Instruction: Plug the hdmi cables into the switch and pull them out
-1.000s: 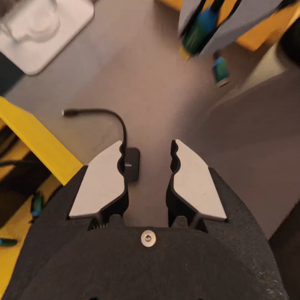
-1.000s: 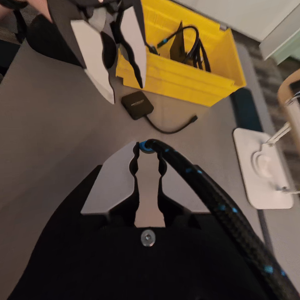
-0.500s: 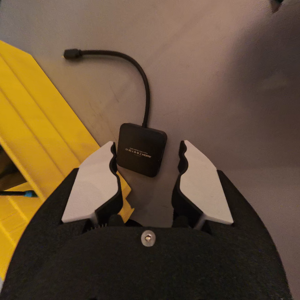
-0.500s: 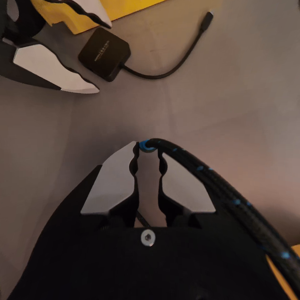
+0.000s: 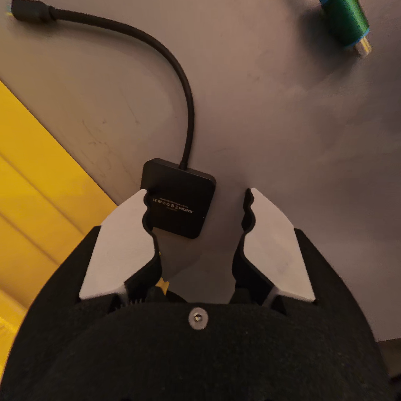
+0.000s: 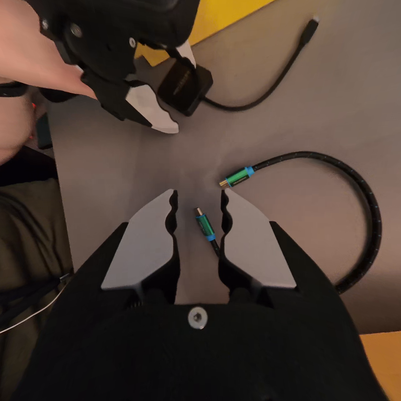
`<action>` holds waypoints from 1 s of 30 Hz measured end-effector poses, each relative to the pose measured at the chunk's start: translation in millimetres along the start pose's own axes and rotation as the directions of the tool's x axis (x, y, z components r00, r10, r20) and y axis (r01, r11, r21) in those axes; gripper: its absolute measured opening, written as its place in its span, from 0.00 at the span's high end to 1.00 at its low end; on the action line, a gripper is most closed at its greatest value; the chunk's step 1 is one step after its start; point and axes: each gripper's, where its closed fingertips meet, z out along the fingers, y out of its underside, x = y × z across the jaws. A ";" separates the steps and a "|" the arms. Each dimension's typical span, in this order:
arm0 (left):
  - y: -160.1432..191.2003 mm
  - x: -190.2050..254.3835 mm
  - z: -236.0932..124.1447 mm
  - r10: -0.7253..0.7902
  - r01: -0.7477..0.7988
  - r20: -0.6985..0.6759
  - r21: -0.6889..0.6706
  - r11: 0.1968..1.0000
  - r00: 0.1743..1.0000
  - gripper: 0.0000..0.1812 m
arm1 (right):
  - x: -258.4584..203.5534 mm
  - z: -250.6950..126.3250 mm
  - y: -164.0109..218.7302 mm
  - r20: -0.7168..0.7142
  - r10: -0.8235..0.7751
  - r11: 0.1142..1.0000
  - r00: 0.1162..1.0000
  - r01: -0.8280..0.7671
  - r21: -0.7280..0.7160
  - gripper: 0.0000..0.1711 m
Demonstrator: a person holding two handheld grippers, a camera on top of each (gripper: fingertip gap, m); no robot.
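Observation:
The black square HDMI switch (image 5: 180, 201) lies on the grey table with its short black pigtail cable (image 5: 186, 97) curving away. My left gripper (image 5: 196, 192) is open with its jaws on either side of the switch; the left finger overlaps the switch's edge and the right finger stands apart from it. My right gripper (image 6: 198, 192) is open and empty. A green and blue HDMI plug (image 6: 204, 225) lies on the table between its fingers. A second green plug (image 6: 237, 176) on a black braided cable (image 6: 368, 217) lies just beyond the right fingertip; one also shows in the left wrist view (image 5: 345, 21).
A yellow bin (image 5: 32, 195) stands just left of the switch and shows in the right wrist view (image 6: 217, 17). A person's hand (image 6: 32, 54) holds the left gripper (image 6: 182, 93). A yellow surface (image 6: 379, 358) sits at the near right. The table edge runs down the left.
My right gripper opened and let go of the braided HDMI cable, whose plugs now lie on the table. My left gripper moved forward so the switch sits between its fingers.

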 end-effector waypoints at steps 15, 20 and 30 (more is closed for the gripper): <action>8.3 24.3 2.8 0.111 -0.129 -0.190 -0.086 0.988 0.975 0.46 | -1.3 -22.5 -7.3 0.014 -0.033 0.998 0.999 0.032 0.060 0.78; 5.9 21.1 2.4 0.097 -0.116 -0.179 -0.097 0.988 0.979 0.52 | 1.7 -23.8 -4.7 0.008 -0.038 0.998 0.999 0.037 0.049 0.78; -0.5 18.9 -2.6 0.061 -0.069 -0.149 -0.047 0.997 0.987 0.55 | 8.2 -23.7 -3.7 -0.011 -0.028 0.998 1.000 0.029 0.049 0.79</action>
